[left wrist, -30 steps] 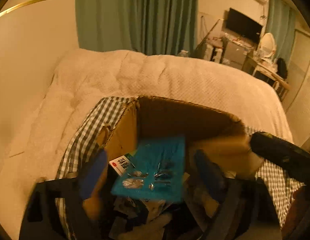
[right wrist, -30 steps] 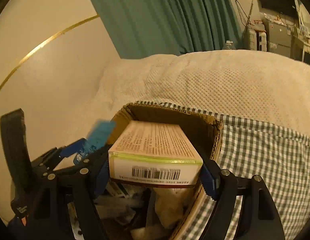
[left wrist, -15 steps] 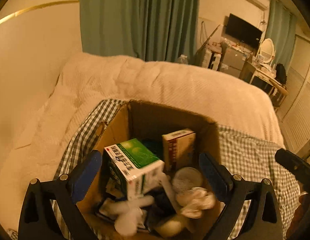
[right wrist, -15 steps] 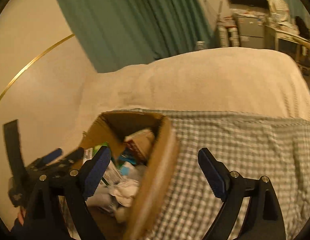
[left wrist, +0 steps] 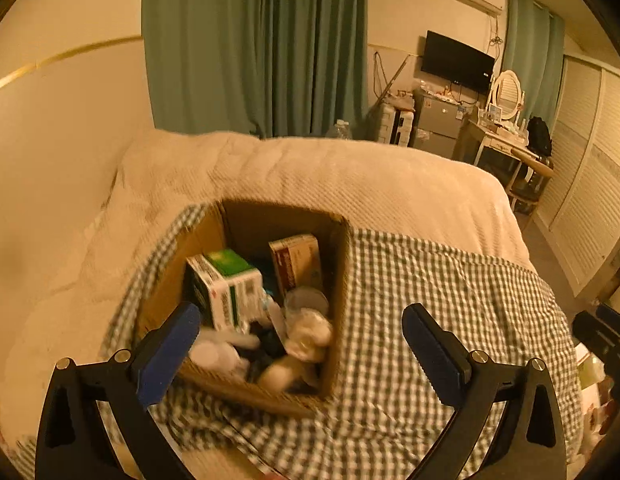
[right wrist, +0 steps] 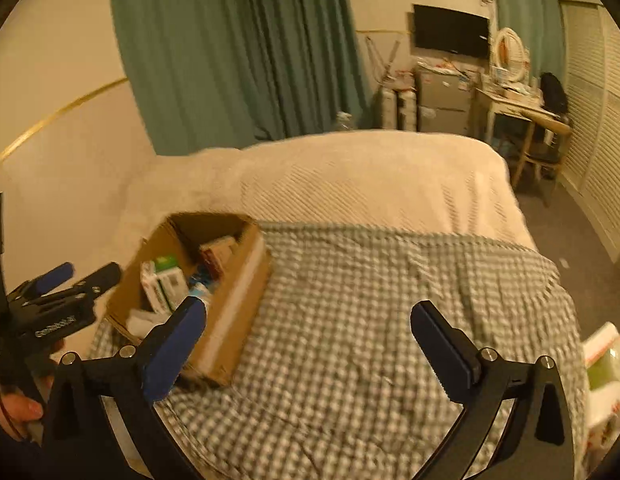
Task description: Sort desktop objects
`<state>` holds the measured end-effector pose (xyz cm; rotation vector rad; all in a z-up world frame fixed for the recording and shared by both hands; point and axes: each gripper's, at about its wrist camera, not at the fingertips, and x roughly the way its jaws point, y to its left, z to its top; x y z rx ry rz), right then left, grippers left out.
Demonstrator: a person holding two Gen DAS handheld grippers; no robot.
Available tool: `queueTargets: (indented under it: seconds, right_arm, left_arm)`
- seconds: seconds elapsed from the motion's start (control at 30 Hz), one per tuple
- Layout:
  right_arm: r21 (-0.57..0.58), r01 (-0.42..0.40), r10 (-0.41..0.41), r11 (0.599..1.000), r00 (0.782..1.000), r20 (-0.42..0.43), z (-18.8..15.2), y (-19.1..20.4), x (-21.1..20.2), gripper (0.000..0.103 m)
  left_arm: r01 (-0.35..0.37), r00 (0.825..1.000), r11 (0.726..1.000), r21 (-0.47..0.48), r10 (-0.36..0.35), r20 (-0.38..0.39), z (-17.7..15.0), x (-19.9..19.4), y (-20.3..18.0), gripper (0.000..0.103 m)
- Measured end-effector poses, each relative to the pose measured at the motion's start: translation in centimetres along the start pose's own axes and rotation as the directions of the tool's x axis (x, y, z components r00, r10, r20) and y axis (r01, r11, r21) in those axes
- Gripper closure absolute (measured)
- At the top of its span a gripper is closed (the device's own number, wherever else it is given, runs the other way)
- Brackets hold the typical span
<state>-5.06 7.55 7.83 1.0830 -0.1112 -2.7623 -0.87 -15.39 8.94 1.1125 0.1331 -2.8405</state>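
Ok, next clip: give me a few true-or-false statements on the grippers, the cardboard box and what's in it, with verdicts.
1. Both grippers are open and hold nothing. True: the left gripper and the right gripper each show a bare gap between the blue pads.
2. The cardboard box sits on a checked cloth. True.
3. The cardboard box is empty. False: it holds a green-and-white carton, a brown carton and other small items.
4. The green-and-white carton lies on the checked cloth outside the box. False: it is inside the box, toward its left side.
5. The right gripper is over the box. False: it is mostly over the cloth, with the box to its left.
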Motion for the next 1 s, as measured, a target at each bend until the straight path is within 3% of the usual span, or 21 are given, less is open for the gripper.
queueTargets:
  seconds: [0.2,0.33,0.37,0.47,0.57,0.7,0.83,0.93,1.0]
  right_arm:
    - [0.031,0.05,-0.051,0.998,0.999,0.009,-2.7,-3.9,-0.8,0.001]
    - [0.054,0.108,-0.111,0.993,0.993,0.041,-6.3,-5.7,0.2,0.001]
    - [0.067,0.091,-0.094,0.994,0.995,0.046,-7.1,-6.0,0.6,0.001]
    - [0.095,0.098,-0.098,0.991,0.995,-0.002,-8.6,-6.3,2.4,0.001]
    - [0.086,0.094,-0.09,0.992,0.995,-0.049,-9.0,-6.0,3.8,0.001]
    - [0.06,0.071,-0.069,0.996,0.997,-0.034,-8.9,-5.1,3.7,0.001]
    - [0.032,0.059,-0.057,0.998,0.998,-0.036,-9.1,-4.2,3.7,0.001]
    - [0.018,0.069,-0.068,0.997,0.997,-0.046,-9.4,-3.8,3.9,0.001]
    - [0.012,0.066,-0.065,0.998,0.996,-0.057,-9.6,-3.7,4.0,0.001]
  left_arm:
    - [0.036,0.999,0.999,-0.01,-0.036,0.003,-2.5,0.9,-1.8,0.0]
    - [-0.003,1.0,0.999,0.032,0.003,-0.012,-3.9,2.2,-3.2,0.0]
    - [-0.009,1.0,0.999,0.046,0.009,-0.018,-4.3,2.5,-3.5,0.0]
    - [-0.007,0.999,0.998,0.058,0.009,-0.032,-5.6,3.1,-4.1,0.0]
    - [0.029,0.998,0.998,0.054,-0.026,-0.055,-6.2,3.7,-4.3,0.0]
    - [0.029,0.996,0.998,0.053,-0.024,-0.09,-6.9,4.4,-4.4,0.0]
    - [0.005,0.998,0.999,0.034,-0.003,-0.056,-7.2,4.4,-4.5,0.0]
    - [0.047,0.998,0.998,0.045,-0.045,-0.043,-7.2,3.9,-5.0,0.0]
    - [0.039,0.999,0.997,0.07,-0.037,-0.021,-7.4,3.4,-5.4,0.0]
